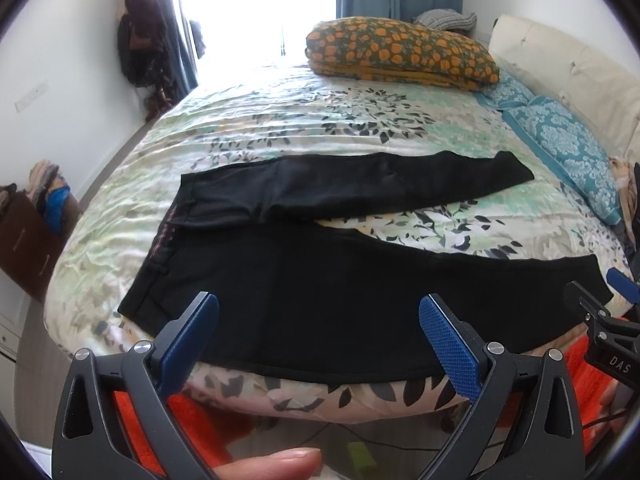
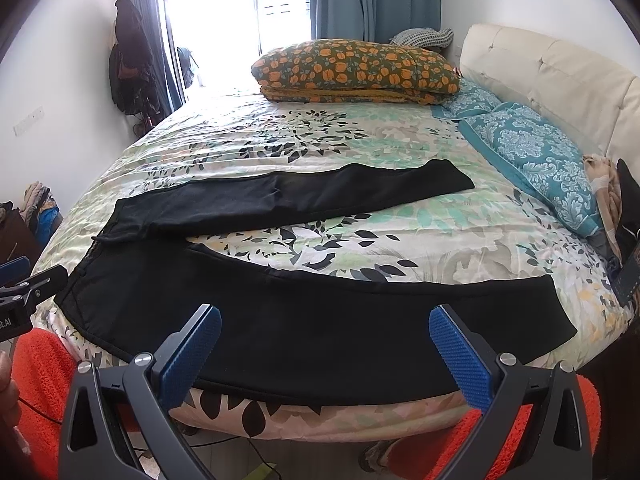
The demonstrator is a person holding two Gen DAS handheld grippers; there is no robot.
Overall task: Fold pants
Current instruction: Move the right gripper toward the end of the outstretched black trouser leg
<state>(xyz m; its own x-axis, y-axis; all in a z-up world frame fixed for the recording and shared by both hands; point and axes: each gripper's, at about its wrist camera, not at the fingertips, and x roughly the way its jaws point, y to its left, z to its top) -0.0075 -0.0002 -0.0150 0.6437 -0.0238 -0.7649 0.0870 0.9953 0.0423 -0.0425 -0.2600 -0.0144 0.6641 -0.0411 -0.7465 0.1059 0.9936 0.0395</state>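
Black pants (image 1: 320, 292) lie spread on the bed (image 1: 320, 120); my left claw (image 1: 320, 344) and right claw (image 2: 325, 348) hover above, both spread apart, empty.

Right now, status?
Left gripper open, right gripper open, both empty. Pants flat on bed, legs spread, unfolded. Nothing in the way.

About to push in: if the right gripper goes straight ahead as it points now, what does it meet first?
Most likely the near leg of the black pants, lying along the bed's front edge. The open right gripper frames it, nothing between; depth is uncertain.
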